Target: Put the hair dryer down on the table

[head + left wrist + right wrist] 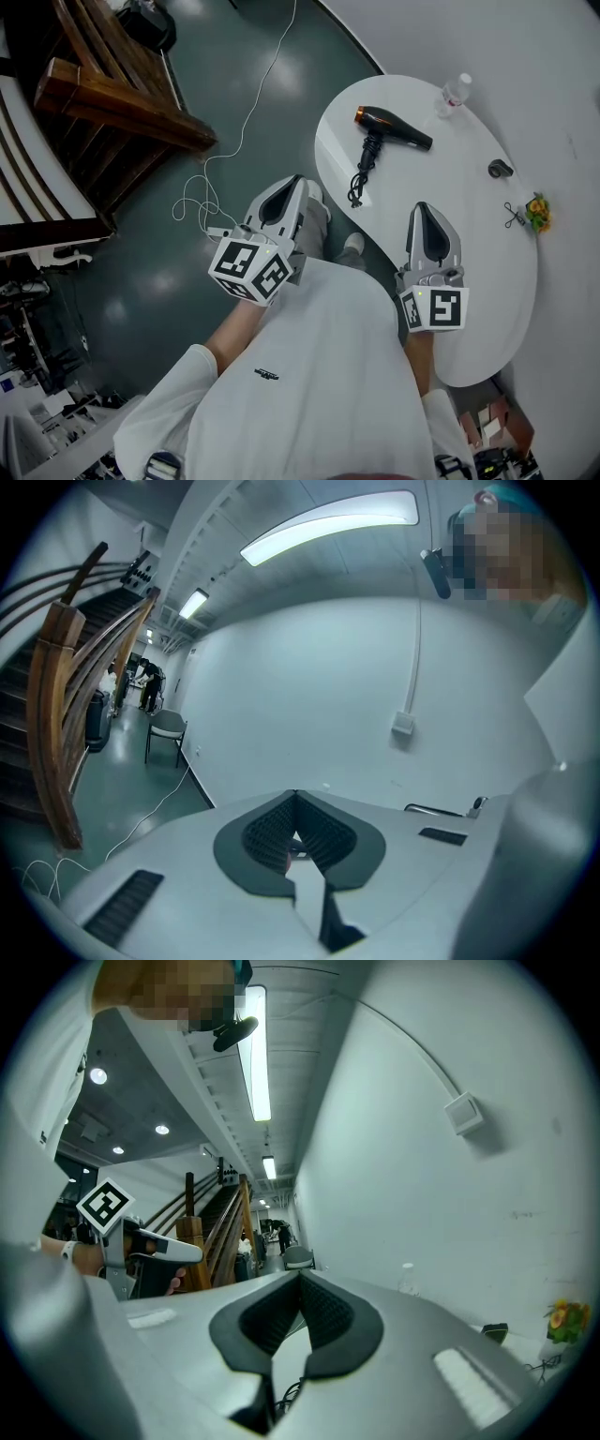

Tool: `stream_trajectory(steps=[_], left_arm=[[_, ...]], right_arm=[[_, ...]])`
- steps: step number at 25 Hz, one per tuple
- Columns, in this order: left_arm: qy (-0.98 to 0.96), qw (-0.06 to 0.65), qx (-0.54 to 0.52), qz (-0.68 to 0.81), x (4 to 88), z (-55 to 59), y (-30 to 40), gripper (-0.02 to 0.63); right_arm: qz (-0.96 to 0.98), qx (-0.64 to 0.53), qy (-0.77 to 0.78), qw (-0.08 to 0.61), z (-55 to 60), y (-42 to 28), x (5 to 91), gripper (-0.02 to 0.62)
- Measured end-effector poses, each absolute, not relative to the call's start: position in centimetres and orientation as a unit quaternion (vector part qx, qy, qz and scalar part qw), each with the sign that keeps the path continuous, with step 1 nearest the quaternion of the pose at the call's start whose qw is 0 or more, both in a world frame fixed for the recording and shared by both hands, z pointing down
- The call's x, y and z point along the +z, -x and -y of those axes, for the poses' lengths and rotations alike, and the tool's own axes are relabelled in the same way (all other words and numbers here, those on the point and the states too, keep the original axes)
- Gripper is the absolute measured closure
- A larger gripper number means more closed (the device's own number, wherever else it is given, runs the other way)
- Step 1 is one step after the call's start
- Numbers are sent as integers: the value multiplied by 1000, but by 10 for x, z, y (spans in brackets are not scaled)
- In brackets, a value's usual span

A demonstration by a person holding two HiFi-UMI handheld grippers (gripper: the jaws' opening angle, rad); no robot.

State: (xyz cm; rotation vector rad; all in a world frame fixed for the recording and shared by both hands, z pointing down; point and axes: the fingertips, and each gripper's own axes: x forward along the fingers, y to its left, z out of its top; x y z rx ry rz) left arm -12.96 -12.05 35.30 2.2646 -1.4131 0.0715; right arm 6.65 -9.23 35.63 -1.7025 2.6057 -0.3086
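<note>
Over on the left, the left gripper point(289, 192) hangs out in front of the person's chest, above the dark floor and just off the edge of the counter point(487, 281). Its jaws are pressed together on nothing. In its own view the ribbed pads point(272, 832) meet at the tip, with only bare wall beyond.

Moving right, there's the hair dryer point(389, 128), and it's already lying on its side on the white counter at about 12 o'clock from the person, well apart from both grippers. The orange-ringed end points to 10 o'clock and the black nozzle to 4 o'clock. The handle drops toward 7 o'clock, and the cord point(359, 178) bunches at its foot. To my eye the task looks done.

If it needs lifting again, I'd expect a hard, smooth plastic shell, stiff and a bit slippery, with the weight sitting up in the barrel. The handle is the place to take it, close under the barrel so it doesn't swing. That loose cord will drag and could snag.

Next along, the right gripper point(423, 214) hovers over the counter's near edge at 5 o'clock from the dryer. It is also closed and empty, its pads point(272, 1321) together at the tip.

Far right, a water bottle point(455, 94) stands at 2 o'clock from the dryer, and something small and yellow point(537, 211) sits by the counter's right rim.
</note>
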Motion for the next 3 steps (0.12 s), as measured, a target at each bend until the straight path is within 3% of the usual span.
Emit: stream_trajectory(steps=[3], left_arm=[[-822,239,22,517,353,120,133,597]], right_arm=[[-838,-98,537,-1,93,-61,357,584]])
